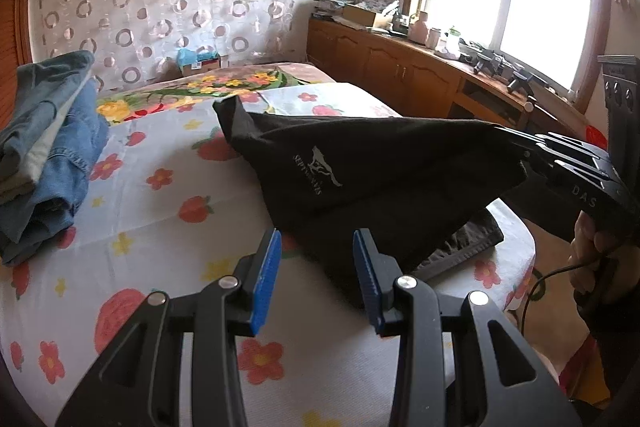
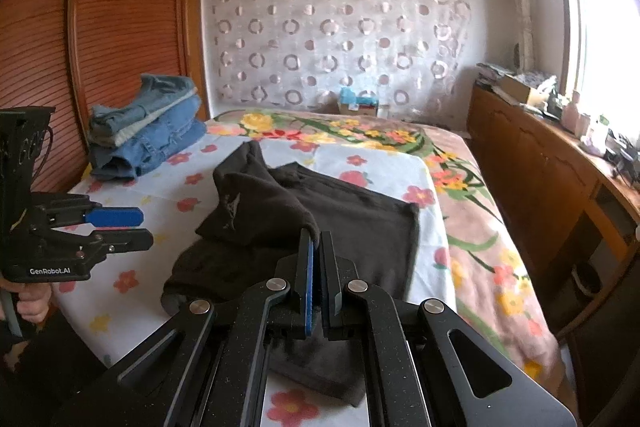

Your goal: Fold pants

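Observation:
Black pants [image 2: 352, 223] with a small white logo [image 1: 320, 167] lie on the flowered bed sheet [image 2: 376, 163]. My right gripper [image 2: 316, 241] is shut on a fold of them and holds that part lifted above the layer still lying flat. In the left wrist view the right gripper [image 1: 520, 147] comes in from the right, with the cloth [image 1: 380, 163] stretched like a tent from its tips. My left gripper [image 1: 318, 267] hovers open just before the near edge of the pants, nothing between its blue pads [image 1: 266, 275]. From the right wrist view the left gripper [image 2: 146, 227] stands open to the left of the pants.
A stack of folded jeans [image 1: 48, 147] sits at the bed's far left corner [image 2: 148, 131]. A wooden cabinet [image 2: 560, 187] with clutter runs along the right under the window. A wooden wardrobe door [image 2: 100, 27] stands left. A hand [image 1: 588, 239] grips the right gripper's handle.

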A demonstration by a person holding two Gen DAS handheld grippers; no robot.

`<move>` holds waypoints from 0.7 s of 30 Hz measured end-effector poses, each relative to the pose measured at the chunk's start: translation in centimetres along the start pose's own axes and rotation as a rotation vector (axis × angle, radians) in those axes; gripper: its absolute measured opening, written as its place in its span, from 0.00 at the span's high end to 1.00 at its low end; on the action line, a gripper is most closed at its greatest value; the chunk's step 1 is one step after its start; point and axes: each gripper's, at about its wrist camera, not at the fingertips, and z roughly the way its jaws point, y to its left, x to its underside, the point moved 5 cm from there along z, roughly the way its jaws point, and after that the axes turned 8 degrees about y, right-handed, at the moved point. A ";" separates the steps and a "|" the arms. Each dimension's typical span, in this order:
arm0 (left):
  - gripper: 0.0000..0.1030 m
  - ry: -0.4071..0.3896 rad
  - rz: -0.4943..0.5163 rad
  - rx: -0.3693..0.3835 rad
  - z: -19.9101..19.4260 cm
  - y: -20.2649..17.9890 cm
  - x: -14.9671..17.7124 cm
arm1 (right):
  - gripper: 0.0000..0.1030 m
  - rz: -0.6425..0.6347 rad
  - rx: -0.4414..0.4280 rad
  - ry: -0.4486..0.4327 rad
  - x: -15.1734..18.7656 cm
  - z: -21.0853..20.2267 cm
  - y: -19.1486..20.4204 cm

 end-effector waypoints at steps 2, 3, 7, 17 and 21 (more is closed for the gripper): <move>0.64 0.008 0.007 0.001 0.4 -0.5 0.0 | 1.00 0.010 0.005 0.007 0.4 -0.1 -0.8; 0.64 0.011 0.008 0.002 0.6 -0.6 0.0 | 1.00 0.013 0.008 0.009 0.6 0.0 -1.0; 0.64 0.025 0.017 0.005 1.3 -1.1 0.0 | 1.00 0.034 0.005 0.038 1.6 0.4 -1.9; 0.64 0.065 0.028 -0.001 3.0 -1.9 0.5 | 1.00 0.079 0.004 0.139 4.9 2.6 -3.4; 0.64 0.070 0.026 -0.001 3.3 -2.0 0.6 | 1.00 0.100 -0.013 0.167 5.8 3.0 -3.8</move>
